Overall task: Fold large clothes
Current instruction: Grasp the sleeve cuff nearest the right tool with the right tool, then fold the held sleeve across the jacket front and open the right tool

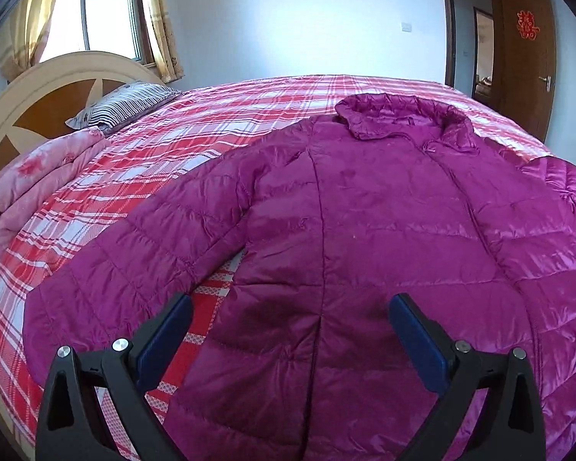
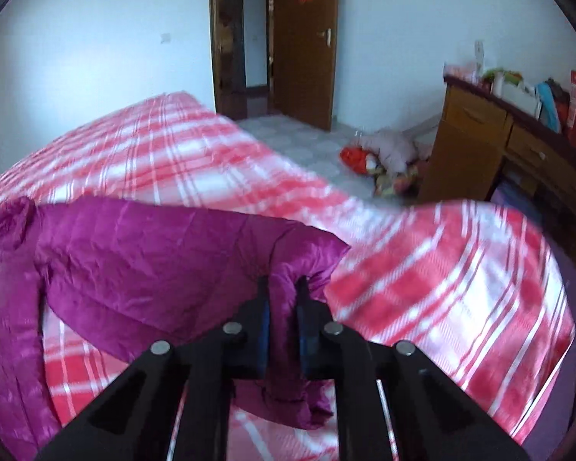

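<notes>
jacket (image 1: 364,230) flat on bed (image 1: 172,134) | right hand-held gripper (image 2: 284,299) pinching sleeve (image 2: 196,246)

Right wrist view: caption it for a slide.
Right gripper shut on purple quilted jacket's sleeve, lifted above red plaid bedsheet.

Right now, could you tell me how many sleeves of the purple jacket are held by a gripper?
1. The right gripper is clamped on the right sleeve, lifted off the bed. The left sleeve lies flat; the left gripper hovers open.
</notes>
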The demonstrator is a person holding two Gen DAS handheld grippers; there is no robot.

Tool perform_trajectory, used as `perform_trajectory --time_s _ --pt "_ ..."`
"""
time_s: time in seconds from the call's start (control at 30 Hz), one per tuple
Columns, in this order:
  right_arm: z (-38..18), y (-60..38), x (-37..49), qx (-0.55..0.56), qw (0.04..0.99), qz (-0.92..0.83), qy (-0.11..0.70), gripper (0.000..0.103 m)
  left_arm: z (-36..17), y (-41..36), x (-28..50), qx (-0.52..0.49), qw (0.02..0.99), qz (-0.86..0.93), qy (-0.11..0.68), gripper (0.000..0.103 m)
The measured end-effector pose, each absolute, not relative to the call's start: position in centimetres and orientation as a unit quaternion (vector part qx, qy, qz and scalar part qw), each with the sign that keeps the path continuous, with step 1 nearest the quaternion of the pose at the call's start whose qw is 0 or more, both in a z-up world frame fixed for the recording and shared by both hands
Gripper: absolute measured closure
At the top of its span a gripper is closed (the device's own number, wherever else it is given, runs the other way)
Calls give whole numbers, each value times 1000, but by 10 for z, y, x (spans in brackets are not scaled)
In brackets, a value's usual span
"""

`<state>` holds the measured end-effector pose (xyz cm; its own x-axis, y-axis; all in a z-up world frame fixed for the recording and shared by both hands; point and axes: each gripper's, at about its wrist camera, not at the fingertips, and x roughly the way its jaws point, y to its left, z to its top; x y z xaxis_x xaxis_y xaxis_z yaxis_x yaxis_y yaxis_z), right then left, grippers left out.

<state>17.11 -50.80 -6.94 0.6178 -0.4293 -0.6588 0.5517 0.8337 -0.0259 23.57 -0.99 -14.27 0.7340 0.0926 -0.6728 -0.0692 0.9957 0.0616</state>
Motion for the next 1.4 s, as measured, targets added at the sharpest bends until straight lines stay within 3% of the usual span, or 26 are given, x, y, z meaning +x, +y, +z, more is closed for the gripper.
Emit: perform_trajectory --time_s 0.23,0.47,0.97,1.4 --pt "17 -453 208 -22 930 -263 254 91 -136 -7 229 -1 934 31 355 1" --pt "44 -360 231 -133 952 -195 195 92 -127 -6 220 -3 939 21 343 1" --pt "19 -212 262 -219 957 -41 185 92 -125 19 210 -23 942 36 332 1" --pt "-48 -108 291 -243 944 48 216 92 -134 45 218 -33 936 55 346 1"
